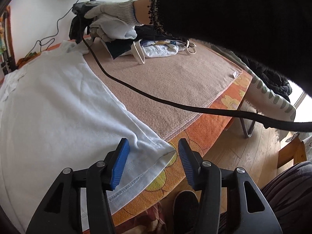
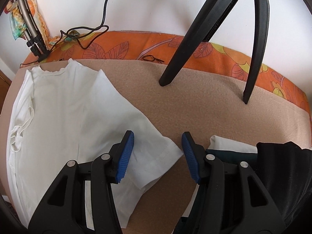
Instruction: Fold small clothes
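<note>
Home, floral tablecloth (image 2: 120, 44), wooden floor (image 1: 243, 152)

A white T-shirt (image 2: 78, 117) lies flat on a beige blanket (image 2: 195, 107) — the right gripper (image 2: 158, 156), jaws apart, poised over its hem corner, beside dark folded clothes (image 2: 282, 165).

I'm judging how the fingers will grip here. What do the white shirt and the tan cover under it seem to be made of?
The white shirt looks like thin matte cotton knit, probably jersey: soft wrinkles, a stitched hem. The tan cover looks like napped fleece or felted blanket cloth: fuzzy, pebbled surface with an overlocked edge. Exact fibres cannot be told.
</note>
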A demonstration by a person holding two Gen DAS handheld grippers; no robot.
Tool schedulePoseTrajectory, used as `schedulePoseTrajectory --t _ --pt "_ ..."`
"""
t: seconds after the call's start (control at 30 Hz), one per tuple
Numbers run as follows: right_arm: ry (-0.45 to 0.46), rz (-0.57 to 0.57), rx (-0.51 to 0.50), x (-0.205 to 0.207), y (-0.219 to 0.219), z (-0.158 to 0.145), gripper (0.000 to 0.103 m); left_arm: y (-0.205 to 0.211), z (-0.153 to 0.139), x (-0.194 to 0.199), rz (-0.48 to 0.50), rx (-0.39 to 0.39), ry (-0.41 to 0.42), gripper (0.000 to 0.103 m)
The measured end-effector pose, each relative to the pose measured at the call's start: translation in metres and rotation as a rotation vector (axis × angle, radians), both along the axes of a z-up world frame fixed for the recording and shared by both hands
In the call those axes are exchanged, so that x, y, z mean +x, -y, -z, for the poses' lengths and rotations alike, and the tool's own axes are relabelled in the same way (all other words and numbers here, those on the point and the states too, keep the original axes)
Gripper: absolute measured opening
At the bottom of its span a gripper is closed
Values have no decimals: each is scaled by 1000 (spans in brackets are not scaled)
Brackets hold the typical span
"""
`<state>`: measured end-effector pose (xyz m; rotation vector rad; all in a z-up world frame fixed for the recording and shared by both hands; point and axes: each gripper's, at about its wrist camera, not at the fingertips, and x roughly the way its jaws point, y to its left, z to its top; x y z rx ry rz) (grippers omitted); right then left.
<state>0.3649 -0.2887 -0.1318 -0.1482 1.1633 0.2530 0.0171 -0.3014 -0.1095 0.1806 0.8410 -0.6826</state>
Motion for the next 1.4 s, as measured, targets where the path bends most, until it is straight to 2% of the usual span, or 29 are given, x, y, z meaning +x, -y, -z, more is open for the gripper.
schedulePoseTrajectory --t 0.03,0.07,0.1,0.13,0.17,0.2,0.23,0.27,0.3,0.4,0.57,0.87,1.07,1.23,1.4 --pt "-2 -3 0 0 1 1 53 3 2 -2 10 25 30 49" --pt "-1 -3 1 1 1 2 53 5 3 -4 22 43 61 42" --pt "2 -3 4 0 1 2 53 6 4 -4 20 56 87 24" --pt "3 -3 8 0 2 2 53 3 3 0 18 38 89 14" --pt "4 -2 13 1 3 2 53 -3 1 6 9 3 63 11" --pt "7 -2 20 0 2 2 47 -10 0 13 -9 -31 29 7" --pt "12 -5 25 0 2 2 41 -16 -1 19 -21 -72 -11 7" --pt "17 -6 30 -1 2 1 19 -21 -2 21 -43 -98 -30 6" --pt "14 1 43 0 4 0 5 -25 -4 21 -60 -114 -34 6" --pt "29 13 96 -1 8 -9 5 -36 -13 17 -87 -164 -28 6" --pt "71 35 113 -6 8 -32 4 -49 -24 9 -117 -213 -9 6" --pt "132 33 58 -16 -28 -73 4 -77 -29 6 -172 -276 -12 6" --pt "152 24 -12 -19 -73 -85 4 -106 -28 4 -195 -346 -33 6" --pt "160 -2 -72 -20 -117 -93 4 -140 -22 6 -270 -379 -63 6" --pt "150 -23 -121 -18 -168 -86 4 -167 -17 5 -340 -412 -102 6"
